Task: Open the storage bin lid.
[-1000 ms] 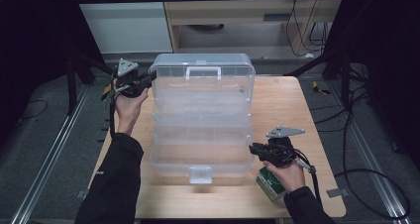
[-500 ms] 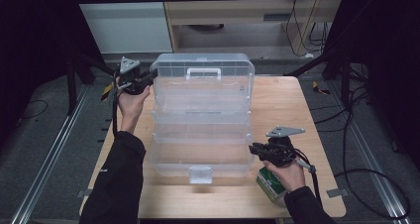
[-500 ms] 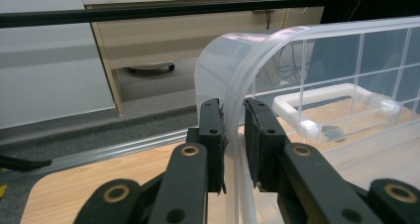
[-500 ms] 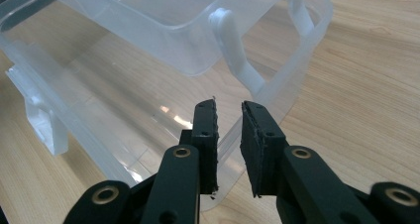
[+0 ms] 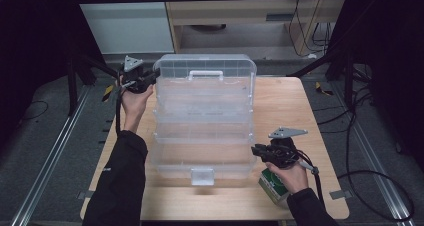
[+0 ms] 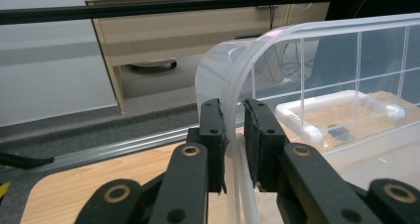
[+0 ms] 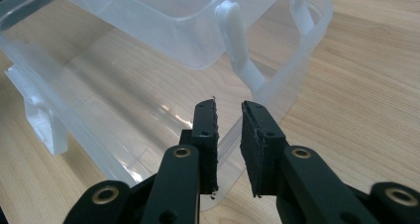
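Centrally on the wooden bench (image 5: 280, 103) sits a clear plastic organizer case (image 5: 202, 118), opened up, with 3 stepped tiers running from near to far. Its raised lid (image 5: 205, 68) stands at the far end, gridded into compartments, with a white carry handle (image 5: 206, 75) near its top edge. A white latch (image 5: 202, 176) sits at the middle of the near edge.

Left tool (image 5: 150, 77): held at the far left corner of the lid. In the left gripper view the 2 black jaws of this tool (image 6: 233, 135) stand narrowly apart with the lid's curved rim (image 6: 229, 97) between them, pinching it; the left pad looks in contact, the right pad's contact cannot be told for sure.

Right tool (image 5: 257, 151): held at the near right corner of the case's lowest tier. In the right gripper view this tool (image 7: 229, 130) has its jaws narrowly apart astride the clear rim (image 7: 277, 85) of the base, pinching it.

Green and white carton (image 5: 272, 186) lies on the bench just under the right hand (image 5: 285, 173), near the near right edge.

Dark sleeves cover both forearms.
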